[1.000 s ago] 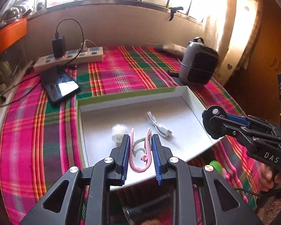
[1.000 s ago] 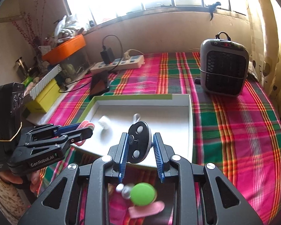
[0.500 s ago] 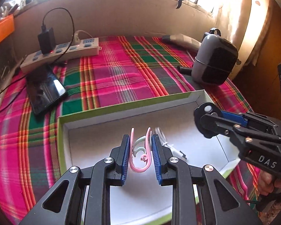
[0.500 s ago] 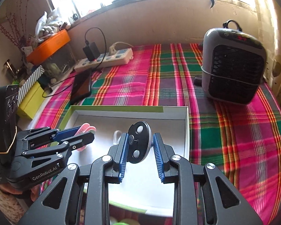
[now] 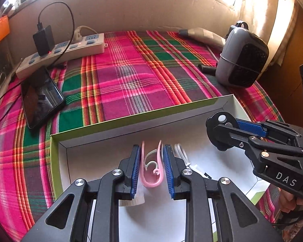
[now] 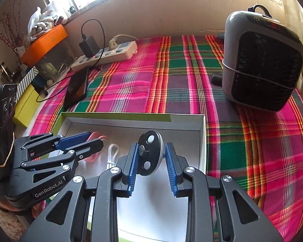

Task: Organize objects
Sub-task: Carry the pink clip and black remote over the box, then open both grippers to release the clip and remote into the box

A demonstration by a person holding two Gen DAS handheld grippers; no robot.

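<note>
A shallow white tray with a green rim point(image 5: 131, 119) point(image 6: 202, 141) lies on the plaid cloth. My left gripper point(image 5: 151, 157) point(image 6: 91, 141) is shut on a pink and white ear hook point(image 5: 152, 173) and hangs over the tray's inside. Over the tray's right part, my right gripper point(image 6: 150, 155) point(image 5: 228, 127) is shut on a black round disc with white dots point(image 6: 150, 153) point(image 5: 220, 129). A coiled white cable point(image 5: 181, 153) point(image 6: 112, 155) lies on the tray floor between the two grippers. A small whitish object point(image 5: 132, 200) shows under my left fingers.
A grey heater point(image 6: 262, 60) point(image 5: 242, 58) stands at the right back. A black phone point(image 5: 41, 98) point(image 6: 76, 88) lies left of the tray, cabled to a charger on a white power strip point(image 5: 64, 50) point(image 6: 107, 54). An orange-lidded box point(image 6: 44, 44) sits far left. A hand point(image 5: 293, 203) holds the right gripper.
Both grippers have moved forward and lower, from the tray's near edge to above its inside, each keeping its grip. The near rim and the green object below it have left the views.
</note>
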